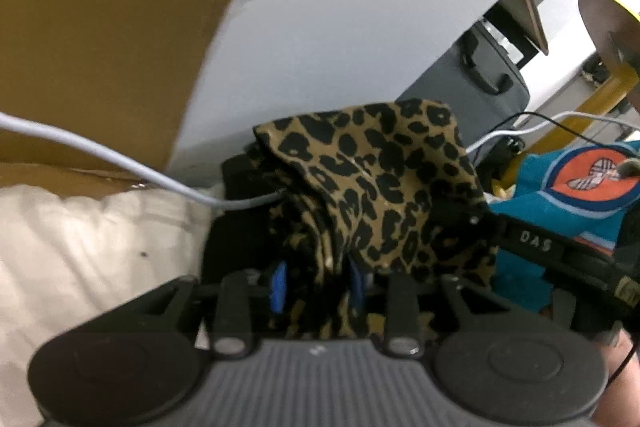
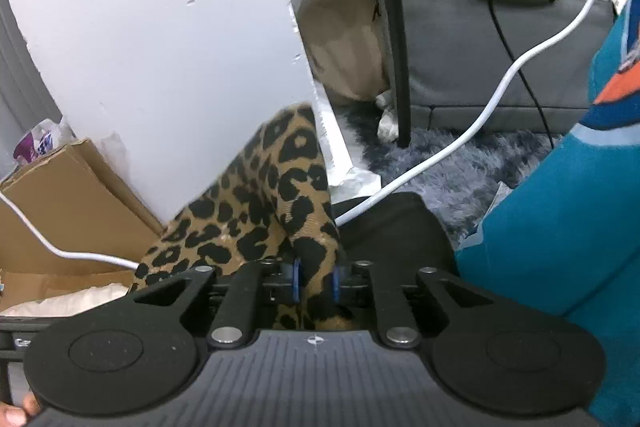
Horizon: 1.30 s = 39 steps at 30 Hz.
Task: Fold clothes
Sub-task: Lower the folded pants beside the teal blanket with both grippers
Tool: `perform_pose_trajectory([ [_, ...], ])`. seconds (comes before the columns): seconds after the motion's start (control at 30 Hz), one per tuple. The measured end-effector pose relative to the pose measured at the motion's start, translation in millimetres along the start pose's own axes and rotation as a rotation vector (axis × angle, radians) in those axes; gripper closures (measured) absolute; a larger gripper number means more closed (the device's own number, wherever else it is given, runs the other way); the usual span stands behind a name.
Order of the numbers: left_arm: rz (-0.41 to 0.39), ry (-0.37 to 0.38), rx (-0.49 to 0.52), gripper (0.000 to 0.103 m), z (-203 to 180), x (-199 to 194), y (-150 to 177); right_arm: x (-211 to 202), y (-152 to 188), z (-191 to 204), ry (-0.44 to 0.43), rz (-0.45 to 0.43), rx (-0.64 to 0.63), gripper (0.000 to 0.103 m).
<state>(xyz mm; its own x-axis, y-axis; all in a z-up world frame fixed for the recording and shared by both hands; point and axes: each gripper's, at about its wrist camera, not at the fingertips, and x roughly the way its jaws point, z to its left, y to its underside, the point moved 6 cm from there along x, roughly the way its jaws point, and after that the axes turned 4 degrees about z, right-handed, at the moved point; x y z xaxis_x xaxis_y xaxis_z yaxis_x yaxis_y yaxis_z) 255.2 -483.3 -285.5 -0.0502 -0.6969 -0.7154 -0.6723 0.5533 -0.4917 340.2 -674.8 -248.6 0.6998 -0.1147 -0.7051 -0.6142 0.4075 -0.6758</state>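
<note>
A leopard-print garment [image 1: 372, 187] is bunched up and held in the air. My left gripper [image 1: 318, 285] is shut on a fold of it between its blue pads [image 1: 279, 285]. My right gripper [image 2: 316, 281] is shut on another part of the same garment [image 2: 264, 203], which drapes up and to the left from its jaws. The right gripper's black body shows at the right of the left wrist view [image 1: 560, 255], close beside the cloth. Much of the garment is hidden by its own folds.
A white wall panel [image 2: 160, 47] stands close ahead. An open cardboard box [image 1: 100, 27] holding white padding [image 1: 80, 247] is at left. A grey laptop bag [image 2: 500, 39], white cable [image 2: 492, 107], black chair leg [image 2: 394, 39], grey shaggy rug [image 2: 460, 167] and the person's teal shirt [image 2: 560, 227] are at right.
</note>
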Motion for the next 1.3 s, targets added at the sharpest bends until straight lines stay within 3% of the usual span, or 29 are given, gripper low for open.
perform_pose_trajectory([
  [0.07, -0.006, -0.025, 0.044, 0.07, -2.0, -8.2, 1.6, -6.6, 4.5, -2.2, 0.023, -0.022, -0.003, 0.07],
  [0.3, -0.078, -0.056, 0.208, 0.071, -21.8, -41.6, 1.8, -35.6, 32.5, -6.7, 0.054, -0.071, -0.012, 0.07],
  [0.47, -0.049, -0.011, 0.286, 0.075, -50.4, -29.2, 2.1, -39.7, 55.5, -7.6, 0.044, -0.06, -0.001, 0.07],
  [0.57, -0.03, -0.056, 0.342, 0.075, -59.4, -5.8, 8.7, -29.9, 68.5, -8.8, 0.041, -0.03, 0.018, 0.07],
  [0.67, -0.001, -0.099, 0.363, 0.075, -52.2, 16.2, 17.6, -25.2, 76.3, -17.4, 0.074, -0.004, 0.013, 0.07],
  [0.93, 0.018, -0.197, 0.408, 0.079, -44.6, 23.4, 18.2, -14.2, 96.4, -41.1, 0.166, 0.062, -0.003, 0.068],
  [1.03, 0.011, -0.208, 0.382, 0.087, -46.2, 4.0, 15.7, -27.4, 98.7, -56.5, 0.188, 0.034, 0.109, 0.068],
  [1.23, -0.019, -0.115, 0.427, 0.086, -67.0, -17.9, 33.2, -58.1, 100.5, -48.5, 0.146, -0.075, 0.212, 0.068],
  [1.3, -0.002, -0.096, 0.429, 0.086, -70.3, -13.4, 41.8, -57.4, 104.7, -36.0, 0.114, -0.074, 0.206, 0.068],
])
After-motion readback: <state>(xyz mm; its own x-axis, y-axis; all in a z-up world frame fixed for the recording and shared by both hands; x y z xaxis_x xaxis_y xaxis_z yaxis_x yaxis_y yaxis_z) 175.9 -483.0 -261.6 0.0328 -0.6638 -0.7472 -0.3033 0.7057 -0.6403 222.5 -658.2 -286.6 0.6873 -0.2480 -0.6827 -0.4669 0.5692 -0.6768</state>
